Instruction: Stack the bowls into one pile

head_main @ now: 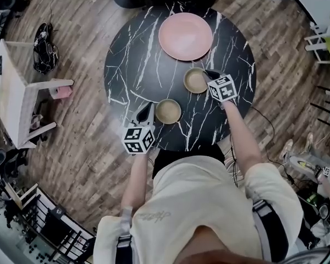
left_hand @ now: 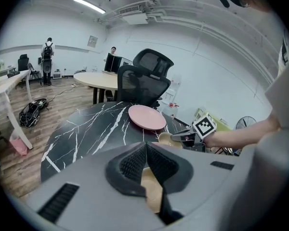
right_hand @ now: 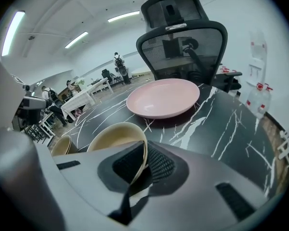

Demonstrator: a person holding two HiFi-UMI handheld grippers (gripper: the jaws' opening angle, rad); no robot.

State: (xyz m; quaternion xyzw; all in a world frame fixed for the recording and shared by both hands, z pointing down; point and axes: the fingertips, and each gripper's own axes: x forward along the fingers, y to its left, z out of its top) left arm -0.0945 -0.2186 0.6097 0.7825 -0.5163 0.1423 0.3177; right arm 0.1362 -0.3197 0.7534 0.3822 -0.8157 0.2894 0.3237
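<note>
The right gripper (head_main: 208, 74) is pinching the rim of the far tan bowl (head_main: 196, 81), jaws narrowed on its thin wall, probably to lift it. The left gripper (head_main: 149, 111) is clamping the near tan bowl (head_main: 168, 111) by its rim, apparently steadying it on the counter (head_main: 135, 59) as the pile's base.

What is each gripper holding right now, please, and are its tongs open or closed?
Left gripper: tongs closed on the near bowl's rim.
Right gripper: tongs closed on the far bowl's rim.
</note>
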